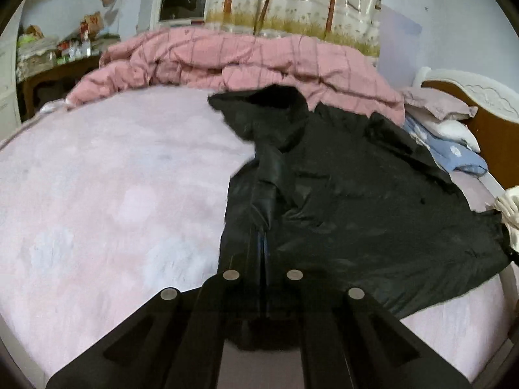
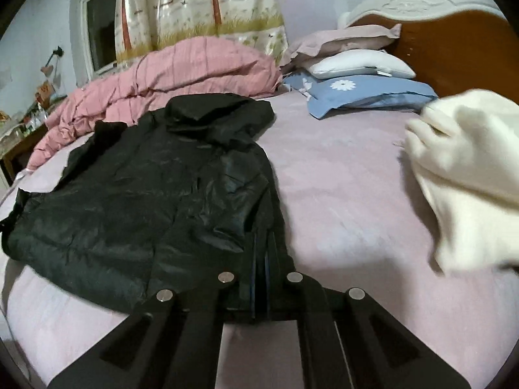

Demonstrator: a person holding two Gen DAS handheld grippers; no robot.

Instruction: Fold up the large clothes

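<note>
Jacket (image 1: 356, 194): black, glossy, crinkled, hooded, spread flat
Bed (image 1: 113, 194): pale pink fuzzy sheet
Left hand-held gripper (image 1: 262, 236): pinching jacket edge
Right hand-held gripper (image 2: 262, 243): pinching jacket edge

A large black jacket (image 1: 356, 201) of thin, shiny, crinkled fabric lies spread flat on the pink bed sheet (image 1: 113, 194). Its hood (image 2: 220, 113) is bunched and folded over at the far end, just beside the heaped pink quilt (image 2: 181, 71). The body fans out wide toward the near side, its hem running close to the mattress edge. A long raised fold, probably a sleeve laid over the front, runs down the body from the hood end. The surface is rumpled, with many small creases and glossy highlights.
</note>
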